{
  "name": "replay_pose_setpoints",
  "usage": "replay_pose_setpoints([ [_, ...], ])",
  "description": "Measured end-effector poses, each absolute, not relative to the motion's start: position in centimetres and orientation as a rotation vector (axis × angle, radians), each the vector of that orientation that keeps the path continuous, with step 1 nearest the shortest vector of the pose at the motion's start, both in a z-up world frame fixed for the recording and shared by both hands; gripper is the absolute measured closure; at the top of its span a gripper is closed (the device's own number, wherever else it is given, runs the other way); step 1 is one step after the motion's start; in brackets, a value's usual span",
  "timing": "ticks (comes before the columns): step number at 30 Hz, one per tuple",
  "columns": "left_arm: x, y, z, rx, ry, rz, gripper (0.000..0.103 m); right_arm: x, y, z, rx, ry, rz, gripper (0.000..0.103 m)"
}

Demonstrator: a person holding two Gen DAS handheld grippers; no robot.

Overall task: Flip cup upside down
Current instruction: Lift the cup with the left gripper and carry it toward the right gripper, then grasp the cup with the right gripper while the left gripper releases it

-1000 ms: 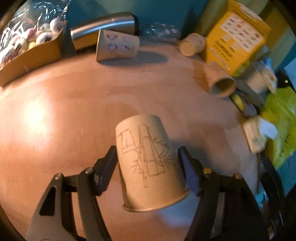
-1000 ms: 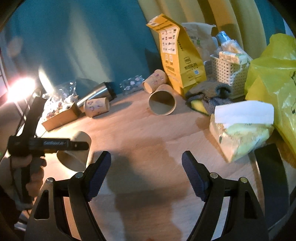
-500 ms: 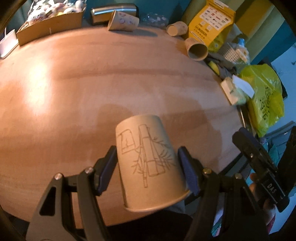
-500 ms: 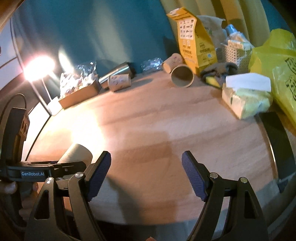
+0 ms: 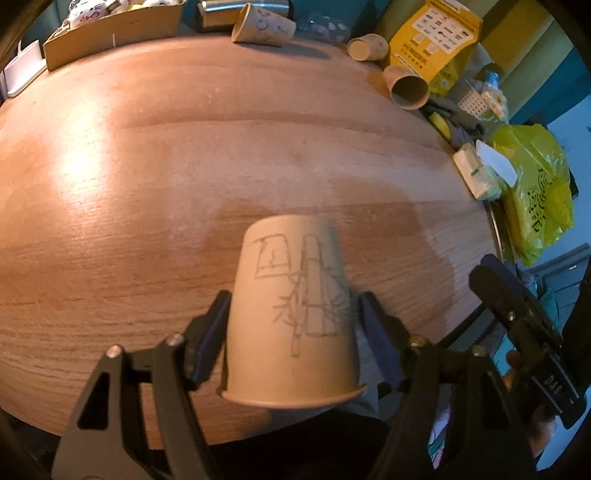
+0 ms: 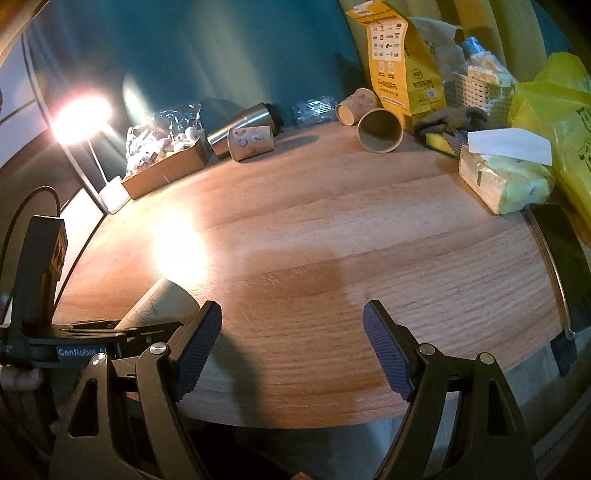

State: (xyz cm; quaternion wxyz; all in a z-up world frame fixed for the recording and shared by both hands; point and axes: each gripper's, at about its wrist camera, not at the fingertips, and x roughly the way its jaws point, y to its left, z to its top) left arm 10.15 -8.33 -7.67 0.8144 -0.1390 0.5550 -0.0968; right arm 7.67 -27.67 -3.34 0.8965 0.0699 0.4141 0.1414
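My left gripper (image 5: pixel 293 339) is shut on a brown paper cup (image 5: pixel 291 317) with a pencil drawing of bamboo. The cup is held over the near edge of the wooden table (image 5: pixel 184 166), its closed base pointing away from me and its open rim toward the camera. In the right wrist view the same cup (image 6: pixel 162 306) shows at the lower left, held by the left gripper (image 6: pixel 147 326). My right gripper (image 6: pixel 291 339) is open and empty above the table's near edge. It also shows at the right of the left wrist view (image 5: pixel 517 314).
Three other paper cups (image 5: pixel 264 26) (image 5: pixel 367 46) (image 5: pixel 408 88) lie on their sides along the far edge. A steel flask (image 6: pixel 243 125), a cardboard tray (image 6: pixel 166 166), a yellow bag (image 6: pixel 399 59), a tissue pack (image 6: pixel 506 177) and a yellow plastic bag (image 6: pixel 554 122) crowd the back and right.
The left gripper has carried the cup back from the far side toward the near table edge and a little higher. The right gripper has also drawn back and stays open.
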Motion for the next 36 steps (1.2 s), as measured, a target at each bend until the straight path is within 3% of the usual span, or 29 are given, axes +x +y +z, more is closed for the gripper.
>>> replay_pose_setpoints([
  [1, 10.1, -8.1, -7.5, -0.299, 1.179, -0.208, 0.019, 7.8, -27.5, -3.3, 0.144, 0.861, 0.293, 0.021],
  [14, 6.8, -3.6, -3.6, -0.270, 1.028, -0.169, 0.019, 9.3, -22.8, -2.8, 0.098, 0.919, 0.375, 0.021],
  [31, 3.9, 7.3, -6.4, -0.381, 0.953, -0.078, 0.019, 13.8, -13.2, -6.3, 0.178, 1.237, 0.463, 0.021],
  [33, 3.9, 7.9, -6.6, -0.391, 0.950, -0.079, 0.019, 13.8, -12.7, -6.5, 0.178, 1.248, 0.465, 0.023],
  [36, 4.0, 8.6, -6.8, -0.399, 0.949, -0.083, 0.019, 13.8, -12.3, -6.7, 0.190, 1.257, 0.491, 0.034],
])
